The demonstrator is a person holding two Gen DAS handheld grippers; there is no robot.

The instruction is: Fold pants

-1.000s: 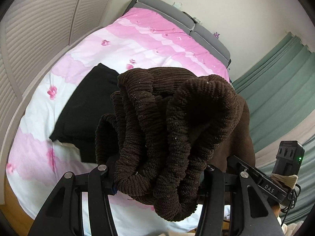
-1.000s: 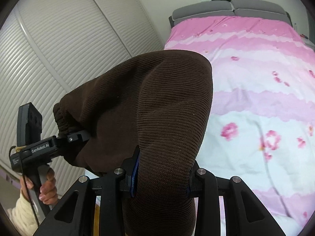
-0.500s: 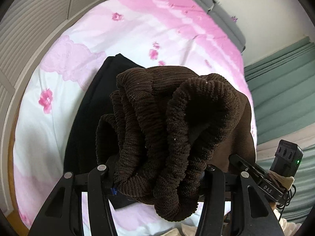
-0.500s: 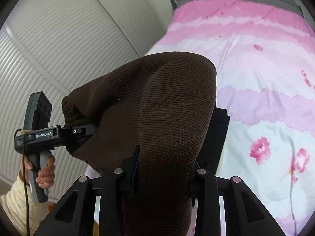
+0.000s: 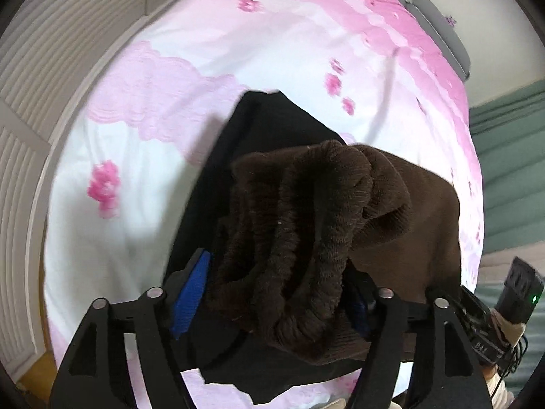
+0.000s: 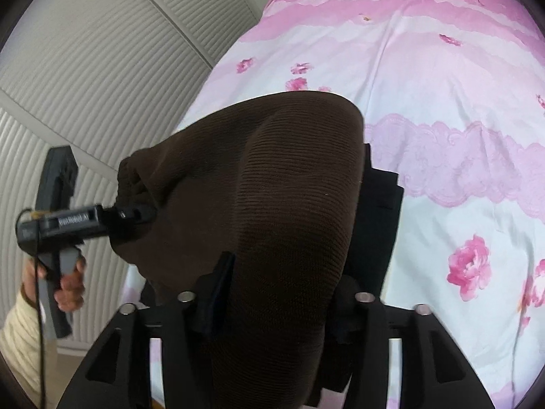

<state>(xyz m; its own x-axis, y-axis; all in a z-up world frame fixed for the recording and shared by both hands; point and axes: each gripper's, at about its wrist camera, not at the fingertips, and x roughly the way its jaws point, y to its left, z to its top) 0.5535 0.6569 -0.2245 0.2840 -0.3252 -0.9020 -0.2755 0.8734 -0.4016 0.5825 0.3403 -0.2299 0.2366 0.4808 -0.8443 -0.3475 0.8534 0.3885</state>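
1. The brown pants [image 5: 306, 231], in ribbed corduroy-like cloth, hang bunched between both grippers, low over the near part of the bed; their gathered waistband faces the left wrist view.
2. The left gripper [image 5: 272, 293] has the bunched waistband between its jaws. The jaws have just been opening: the blue pad [image 5: 190, 293] on the left finger stands clear of the cloth, with a gap showing.
3. The right gripper [image 6: 276, 289] has a broad fold of the same pants [image 6: 272, 204] between its jaws. These jaws too have just been opening, and the left-hand pad stands off the cloth; the cloth hides the other side.
4. In the right wrist view the left gripper [image 6: 136, 213] shows at the far-left edge of the cloth, held by a hand [image 6: 69, 289] in a cream sleeve [image 6: 20, 341].
5. Under the brown pants lies a black garment [image 5: 259, 129], spread flat on the bed and partly covered by them; its edge [image 6: 381, 204] shows just right of the brown cloth.
6. The bed [image 5: 143, 109] wears a white and pink cover with pink flowers; its grey headboard [image 5: 439, 24] is at the far end.
7. White slatted doors [image 6: 102, 51] run along one side of the bed, and green curtains [image 5: 511, 170] hang on the other.
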